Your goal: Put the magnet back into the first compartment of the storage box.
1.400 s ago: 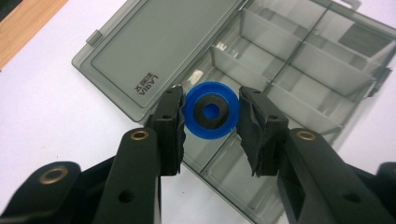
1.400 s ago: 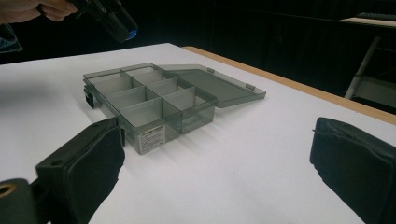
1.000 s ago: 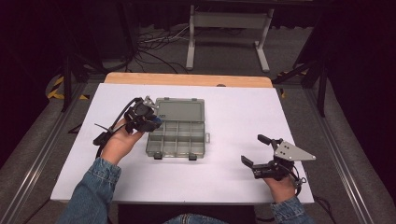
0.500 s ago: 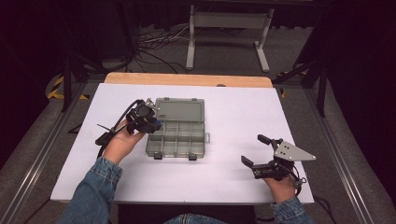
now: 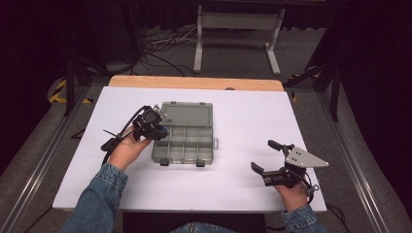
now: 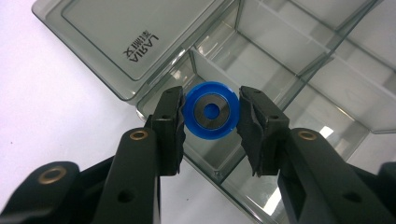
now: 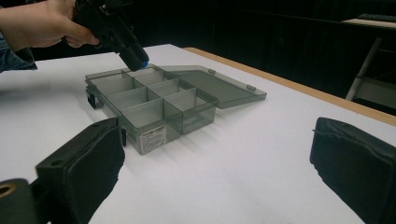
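left gripper is over the far left corner of the box, jaws clenched on a blue ring w/ a grey metal centre; ring sits between the two pads, touching both, held above the corner compartment next to the hinge. box is smoky clear plastic, lid swung flat open on the white table, compartments look bare. in the high view the left gripper tips down at the box's left edge, hand behind it, denim sleeve. right gripper rests near the table's front right, well apart from the box, jaws released wide w/ nothing between them. right gripper view: its pads frame the box from the side, left gripper above the far corner.
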Motion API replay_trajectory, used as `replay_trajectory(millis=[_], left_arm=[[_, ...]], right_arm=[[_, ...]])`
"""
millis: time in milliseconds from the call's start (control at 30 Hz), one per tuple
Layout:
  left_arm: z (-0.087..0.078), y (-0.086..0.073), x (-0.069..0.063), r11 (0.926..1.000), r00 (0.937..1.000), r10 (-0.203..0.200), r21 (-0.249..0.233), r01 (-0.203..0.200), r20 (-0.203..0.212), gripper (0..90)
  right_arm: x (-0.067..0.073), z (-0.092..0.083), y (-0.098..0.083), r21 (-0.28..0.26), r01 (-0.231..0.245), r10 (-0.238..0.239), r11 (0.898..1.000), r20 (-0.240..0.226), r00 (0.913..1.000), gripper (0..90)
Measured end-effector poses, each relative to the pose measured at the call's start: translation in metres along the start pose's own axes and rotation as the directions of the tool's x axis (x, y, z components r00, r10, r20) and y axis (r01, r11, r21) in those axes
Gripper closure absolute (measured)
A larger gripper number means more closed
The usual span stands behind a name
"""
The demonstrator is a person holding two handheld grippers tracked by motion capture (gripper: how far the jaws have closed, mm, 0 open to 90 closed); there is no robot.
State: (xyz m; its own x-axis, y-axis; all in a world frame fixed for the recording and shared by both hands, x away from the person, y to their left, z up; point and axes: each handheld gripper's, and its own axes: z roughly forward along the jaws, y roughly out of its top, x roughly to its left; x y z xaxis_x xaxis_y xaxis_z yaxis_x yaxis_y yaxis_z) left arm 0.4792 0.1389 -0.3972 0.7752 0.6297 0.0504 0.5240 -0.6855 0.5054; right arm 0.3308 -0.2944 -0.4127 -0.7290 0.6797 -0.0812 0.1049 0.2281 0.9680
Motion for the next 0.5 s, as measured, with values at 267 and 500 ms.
replay_trajectory(millis=[267, 500], left_arm=[[0.0038, -0.0007, 0.0011, 0.9999, 0.9999, -0.002, 0.014, 0.002, 0.013, 61.9], [0.0072, -0.0012, 0.0020, 0.9995, 0.9998, 0.001, 0.032, -0.001, 0.018, 61.8]], right_arm=[[0.0003, 0.0002, -0.0001, 0.000, -0.002, 0.002, 1.000, -0.001, 1.0000, 3.5], [-0.0003, 0.0003, -0.0004, 0.000, 0.000, 0.000, 1.000, -0.005, 1.0000, 3.5]])
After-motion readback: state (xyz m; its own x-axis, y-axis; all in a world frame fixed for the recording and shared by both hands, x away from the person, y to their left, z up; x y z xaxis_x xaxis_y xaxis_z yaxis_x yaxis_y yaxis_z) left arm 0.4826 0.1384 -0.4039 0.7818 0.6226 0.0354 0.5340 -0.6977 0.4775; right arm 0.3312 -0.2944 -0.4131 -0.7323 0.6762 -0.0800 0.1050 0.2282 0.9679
